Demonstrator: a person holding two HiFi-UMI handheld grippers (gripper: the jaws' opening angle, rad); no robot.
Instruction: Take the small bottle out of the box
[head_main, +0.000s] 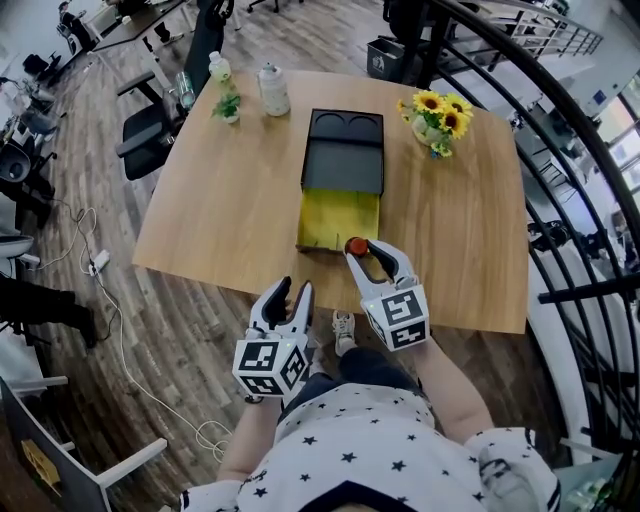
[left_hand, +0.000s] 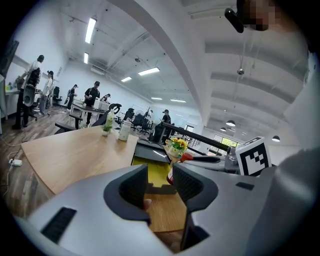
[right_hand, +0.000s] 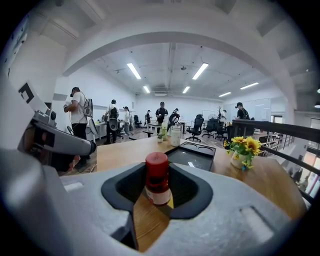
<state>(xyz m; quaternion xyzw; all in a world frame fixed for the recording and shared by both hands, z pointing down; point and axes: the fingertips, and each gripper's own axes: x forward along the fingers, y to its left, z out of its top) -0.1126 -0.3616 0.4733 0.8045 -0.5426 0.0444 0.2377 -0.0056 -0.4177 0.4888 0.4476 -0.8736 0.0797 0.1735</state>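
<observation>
The box (head_main: 338, 218) lies open in the middle of the table, its inside yellow and its black lid (head_main: 343, 150) folded back. The small bottle (head_main: 356, 245), red-capped with a white label, is upright at the box's front right corner. My right gripper (head_main: 375, 258) is shut on it. In the right gripper view the bottle (right_hand: 157, 179) stands between the dark pads, above the wood. My left gripper (head_main: 290, 298) hovers at the table's front edge, left of the right one, open and holding nothing. The left gripper view looks past its pads (left_hand: 134, 187) to the box (left_hand: 150, 167) and the bottle (left_hand: 171, 175).
A vase of sunflowers (head_main: 437, 115) stands at the back right. A white bottle (head_main: 272, 90), a small potted plant (head_main: 228, 106) and a green bottle (head_main: 218, 68) stand at the back left. An office chair (head_main: 150, 125) is at the table's left, a black railing (head_main: 560, 150) on the right.
</observation>
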